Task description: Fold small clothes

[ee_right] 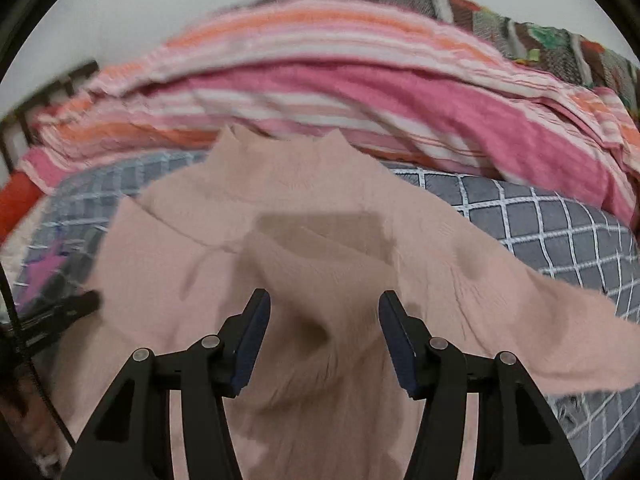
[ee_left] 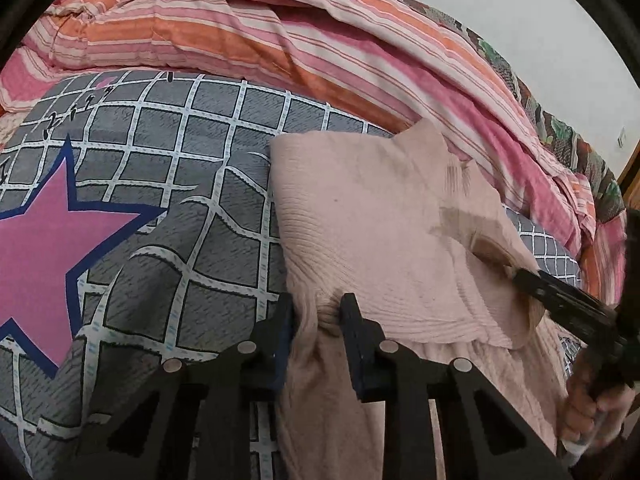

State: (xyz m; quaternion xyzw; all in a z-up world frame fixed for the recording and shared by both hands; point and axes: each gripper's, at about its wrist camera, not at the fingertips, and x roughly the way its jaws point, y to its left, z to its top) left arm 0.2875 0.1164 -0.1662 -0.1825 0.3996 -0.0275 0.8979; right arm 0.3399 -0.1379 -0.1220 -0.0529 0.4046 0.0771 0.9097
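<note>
Left tongs [ee_left: 316, 312] pinch pink top [ee_left: 360, 216] fold; right tongs [ee_right: 324, 312] agape over it; star [ee_left: 44, 232] at 9 o'clock, clear in left view only.

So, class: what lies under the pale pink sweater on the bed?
The grey checked bedsheet shows around the pink sweater and runs beneath it. The striped quilt lies behind it. Whatever sits directly under the sweater is covered and cannot be seen.
</note>
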